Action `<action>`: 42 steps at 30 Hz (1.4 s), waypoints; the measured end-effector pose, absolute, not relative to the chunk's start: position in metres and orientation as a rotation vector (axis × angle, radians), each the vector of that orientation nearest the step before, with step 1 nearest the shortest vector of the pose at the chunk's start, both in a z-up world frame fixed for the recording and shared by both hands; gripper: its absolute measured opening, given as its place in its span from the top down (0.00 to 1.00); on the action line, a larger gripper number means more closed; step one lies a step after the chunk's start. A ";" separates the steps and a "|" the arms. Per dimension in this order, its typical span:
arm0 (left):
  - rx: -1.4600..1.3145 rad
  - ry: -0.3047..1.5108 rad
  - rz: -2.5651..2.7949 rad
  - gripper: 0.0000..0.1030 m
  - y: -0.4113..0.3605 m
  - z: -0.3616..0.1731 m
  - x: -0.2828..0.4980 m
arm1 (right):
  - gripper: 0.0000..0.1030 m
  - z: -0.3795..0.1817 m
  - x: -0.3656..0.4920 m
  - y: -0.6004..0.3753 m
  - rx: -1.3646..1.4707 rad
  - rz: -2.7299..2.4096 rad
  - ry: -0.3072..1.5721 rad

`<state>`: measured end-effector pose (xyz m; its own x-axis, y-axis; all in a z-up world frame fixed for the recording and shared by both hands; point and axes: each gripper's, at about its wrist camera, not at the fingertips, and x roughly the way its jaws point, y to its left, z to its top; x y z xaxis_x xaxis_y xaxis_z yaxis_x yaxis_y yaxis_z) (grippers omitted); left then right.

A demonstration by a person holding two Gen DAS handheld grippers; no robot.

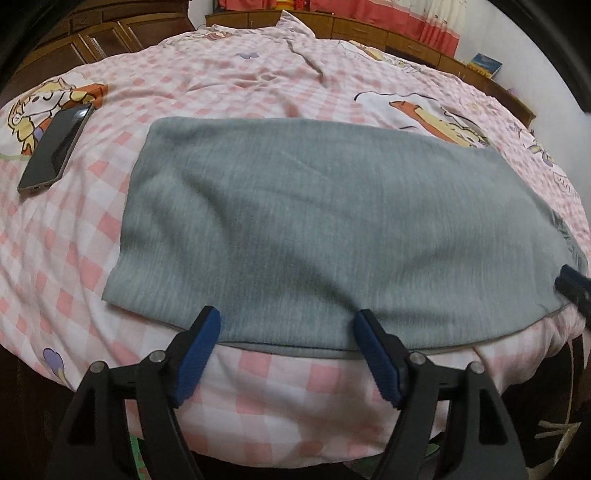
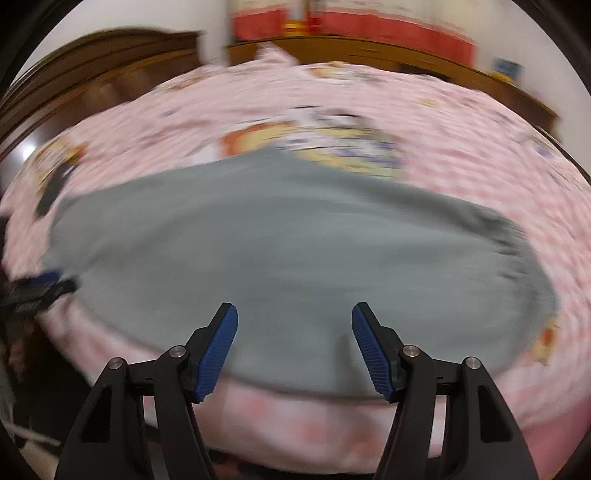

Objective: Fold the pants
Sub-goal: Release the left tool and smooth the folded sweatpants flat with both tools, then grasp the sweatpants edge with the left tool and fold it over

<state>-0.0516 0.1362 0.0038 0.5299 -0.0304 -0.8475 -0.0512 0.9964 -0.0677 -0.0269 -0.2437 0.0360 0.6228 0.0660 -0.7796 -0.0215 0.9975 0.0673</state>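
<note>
Grey pants [image 1: 314, 229] lie flat and folded into a wide rectangle on the pink checked bedspread [image 1: 229, 77]. My left gripper [image 1: 286, 319] hovers open over the near hem, left of its middle, with nothing between its blue pads. At the right rim of the left wrist view, the right gripper's fingers [image 1: 572, 284] show beside the pants' right end. The right wrist view is blurred by motion; there the grey pants [image 2: 295, 251] fill the middle and my right gripper [image 2: 294, 314] stands open above their near edge, empty. The left gripper's fingers [image 2: 40, 286] appear at that view's left edge.
A dark phone [image 1: 55, 147] lies on the bedspread left of the pants. Wooden cabinets [image 1: 110, 33] stand behind the bed, with red curtains [image 1: 417, 18] above. The bed's near edge [image 1: 295, 424] drops off just below the grippers.
</note>
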 end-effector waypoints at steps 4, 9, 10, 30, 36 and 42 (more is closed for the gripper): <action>-0.089 1.010 0.026 0.22 0.134 0.003 -0.052 | 0.37 0.009 -0.032 -0.303 0.164 -0.073 0.988; -0.102 1.028 0.036 0.22 0.135 0.006 -0.052 | 0.37 0.007 -0.054 -0.288 0.030 -0.087 0.955; -0.107 1.034 0.035 0.21 0.137 0.006 -0.053 | 0.37 0.007 -0.056 -0.285 0.008 -0.100 0.943; -0.164 0.954 0.084 0.28 0.215 0.032 -0.066 | 0.36 0.013 -0.047 -0.206 0.073 0.088 0.988; -0.100 0.925 0.020 0.34 0.221 0.029 -0.044 | 0.35 0.008 -0.046 -0.204 0.063 0.071 0.986; -0.264 1.000 -0.128 0.79 0.231 0.015 -0.042 | 0.32 0.005 -0.046 -0.200 0.047 0.057 0.973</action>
<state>-0.0420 0.2313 0.0150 0.5362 -0.2270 -0.8130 -0.0143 0.9606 -0.2776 -0.0465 -0.2003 0.0054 0.5619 0.0693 -0.8243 -0.0273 0.9975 0.0652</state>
